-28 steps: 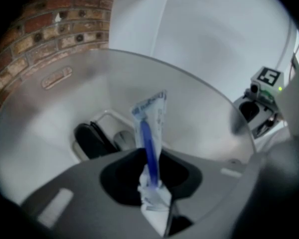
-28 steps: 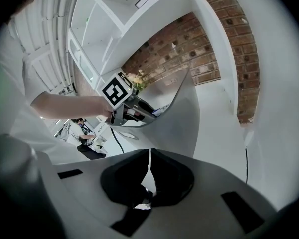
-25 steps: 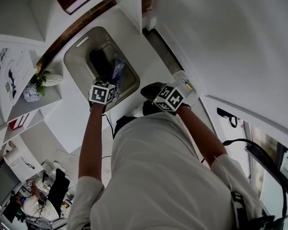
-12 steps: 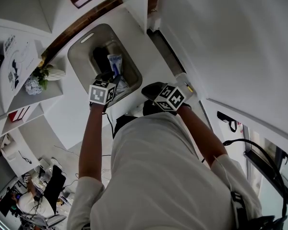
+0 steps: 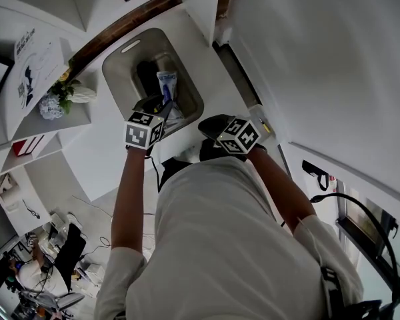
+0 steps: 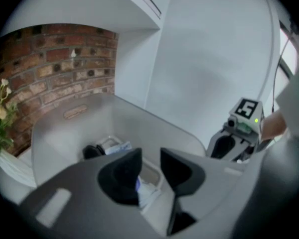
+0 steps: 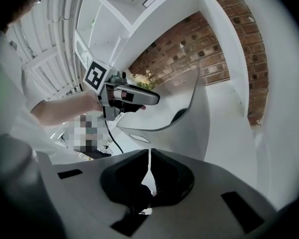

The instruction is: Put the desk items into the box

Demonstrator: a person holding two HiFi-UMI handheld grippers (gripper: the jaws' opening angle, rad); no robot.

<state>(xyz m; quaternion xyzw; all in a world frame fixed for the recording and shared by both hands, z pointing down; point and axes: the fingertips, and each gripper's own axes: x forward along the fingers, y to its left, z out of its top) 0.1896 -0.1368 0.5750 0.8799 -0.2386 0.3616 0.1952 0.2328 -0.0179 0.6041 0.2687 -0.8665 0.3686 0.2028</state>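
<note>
Head view, from the left: my left tongs [image 5: 159, 107] hover over the grey box [image 5: 117, 79] near the tabletop's far edge, jaws apart after just opening, with nothing between them. A blue-and-white packet [image 5: 165, 85] and a dark item [image 5: 145, 75] lie inside the box. My right tongs [image 5: 212, 123] are just beside its right corner, jaws together and empty.

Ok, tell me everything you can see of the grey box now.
The grey box is an open-topped tub with rounded corners and smooth matte walls, plastic by the look. A pale slot-shaped mark sits near the rim of its far wall. It stands upright on the white desk. Inside lie a black item and a blue-and-white packet, with something white near them, too unclear to name.
</note>
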